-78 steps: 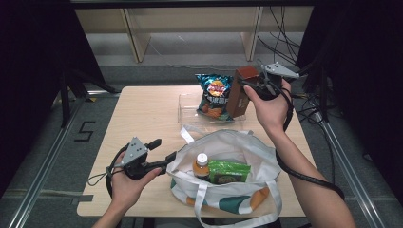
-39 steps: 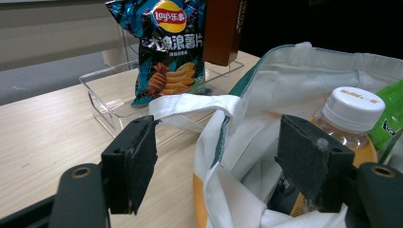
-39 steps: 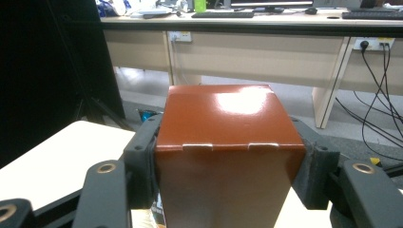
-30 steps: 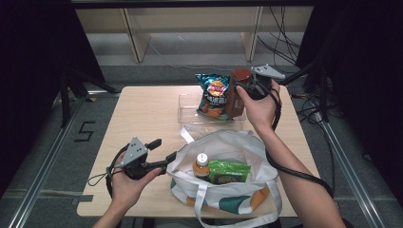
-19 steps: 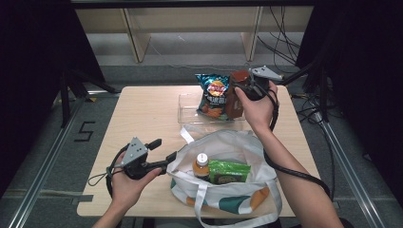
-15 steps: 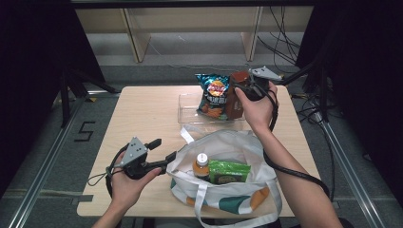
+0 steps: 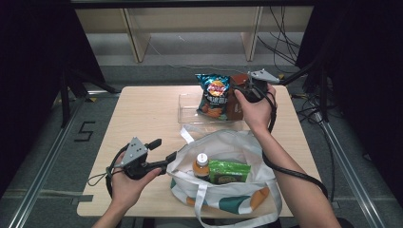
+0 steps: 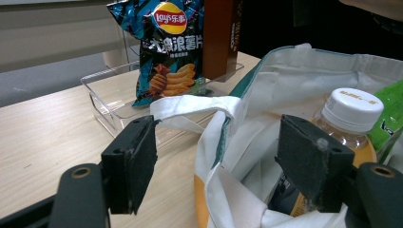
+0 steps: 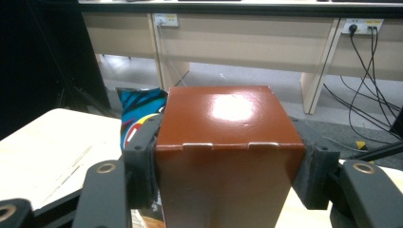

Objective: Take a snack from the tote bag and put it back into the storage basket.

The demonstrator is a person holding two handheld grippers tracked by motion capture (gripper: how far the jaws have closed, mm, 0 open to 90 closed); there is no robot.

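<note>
Overhead: right gripper (image 7: 243, 91) clamped on brown box (image 7: 234, 97), standing in clear tray (image 7: 189, 107) beside chip bag (image 7: 213, 95); release pending. Left gripper view: left gripper (image 8: 228, 159) spread, straddling tote bag (image 8: 294, 80) rim; bottle (image 8: 349, 118) inside. Right gripper view: both jaws pressing box sides.

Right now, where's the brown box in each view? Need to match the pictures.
High view: brown box at the table's far right, standing in the clear tray, clamped by the right tongs.
Left gripper view: top centre, upright behind the white tote bag.
Right gripper view: centre foreground, held between both jaws.
Shared landmark: the blue chip bag right beside the box.
</note>
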